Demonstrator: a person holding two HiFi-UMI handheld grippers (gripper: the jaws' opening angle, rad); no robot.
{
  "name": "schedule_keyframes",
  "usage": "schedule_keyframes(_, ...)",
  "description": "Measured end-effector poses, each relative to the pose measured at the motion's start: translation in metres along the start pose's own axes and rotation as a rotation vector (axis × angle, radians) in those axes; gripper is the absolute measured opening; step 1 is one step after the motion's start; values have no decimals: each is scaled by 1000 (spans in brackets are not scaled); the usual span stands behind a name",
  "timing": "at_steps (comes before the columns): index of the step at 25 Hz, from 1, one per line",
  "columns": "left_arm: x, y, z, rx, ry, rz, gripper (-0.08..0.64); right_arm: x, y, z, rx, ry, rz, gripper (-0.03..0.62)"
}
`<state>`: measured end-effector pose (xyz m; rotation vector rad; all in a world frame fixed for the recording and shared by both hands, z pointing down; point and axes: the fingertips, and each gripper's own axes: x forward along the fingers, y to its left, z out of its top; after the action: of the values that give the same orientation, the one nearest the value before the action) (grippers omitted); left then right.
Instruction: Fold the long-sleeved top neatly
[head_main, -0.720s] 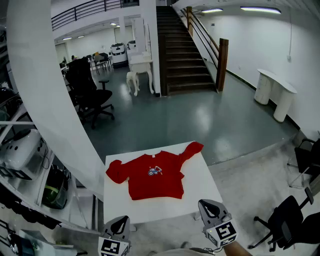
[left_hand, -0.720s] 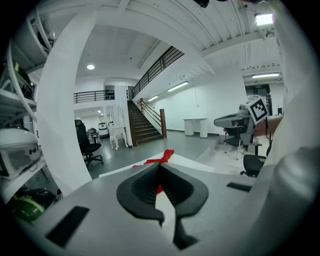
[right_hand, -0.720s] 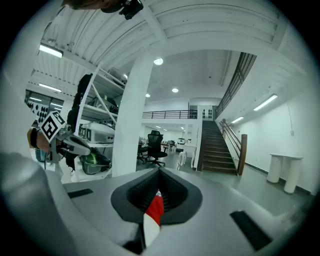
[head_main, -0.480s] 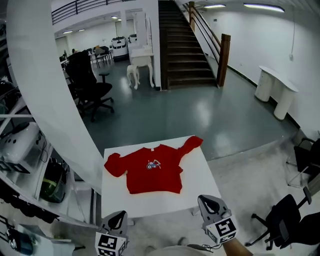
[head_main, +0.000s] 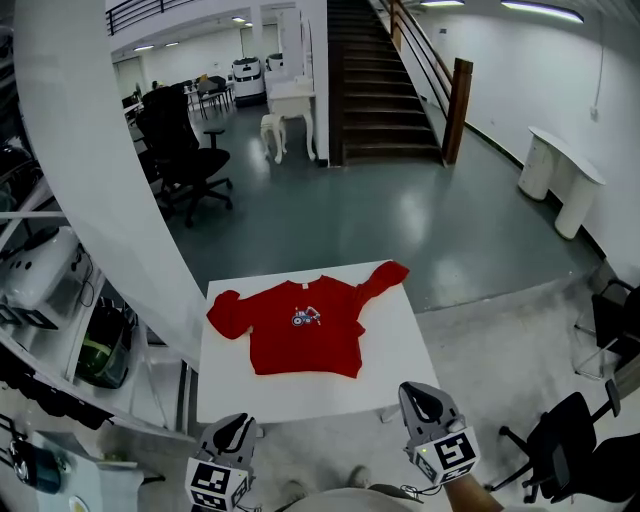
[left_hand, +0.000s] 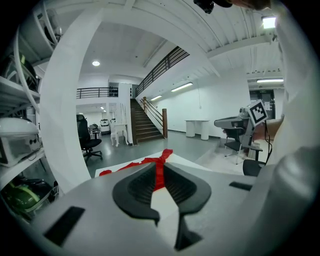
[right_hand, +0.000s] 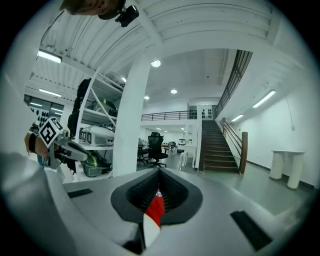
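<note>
Head view first, since that's where I can compare. Over the last moment almost nothing real has changed. The picture has slid a little, so the white table (head_main: 395, 372) sits slightly higher in frame and the two grippers a touch lower. That looks to me like the camera shifting, not work being done. The red long-sleeved top (head_main: 305, 342) lies just as it lay before: spread flat and chest-up in the middle of the table, same outline, same creases. I'd say folding hasn't begun and the whole job is still ahead.

The left gripper (head_main: 238, 425) and the right gripper (head_main: 418, 395) both hang at the near edge of the table, short of the cloth and touching nothing. Both have their jaws closed and empty. In each gripper view there's a sliver of red in the slit between the pads. That's only the top seen far off on the table, not something pinched.

Counting things up:
- one top, with one small print (head_main: 307, 317) on the chest
- two sleeves: one sleeve bunched up (head_main: 226, 314) at the picture's left, the other sleeve (head_main: 384, 277) running out to the far right corner
- one table
- two grippers
</note>
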<state>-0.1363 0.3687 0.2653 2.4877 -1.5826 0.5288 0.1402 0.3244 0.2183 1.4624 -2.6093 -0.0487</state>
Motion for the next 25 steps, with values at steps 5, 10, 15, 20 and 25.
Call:
schedule_keyframes(5,9,-5,2,37,-38,-12,269,5,1,-6,-6,0,63,278)
schedule_keyframes(10,14,-7,5,33,-38,-3,322,4,-2,-7,-14,-17,113,373)
schedule_keyframes(15,18,-10,2,30,-13,17,322,4,-11,-16,-9,-3,121,373)
schedule_keyframes(20,26,-16,0,27,-5,49,322,6,-24,-27,-11,-3,147,373)
schedule_keyframes(25,32,-24,-5,20,11,72,322,8,-33,-40,-21,15,179,373)
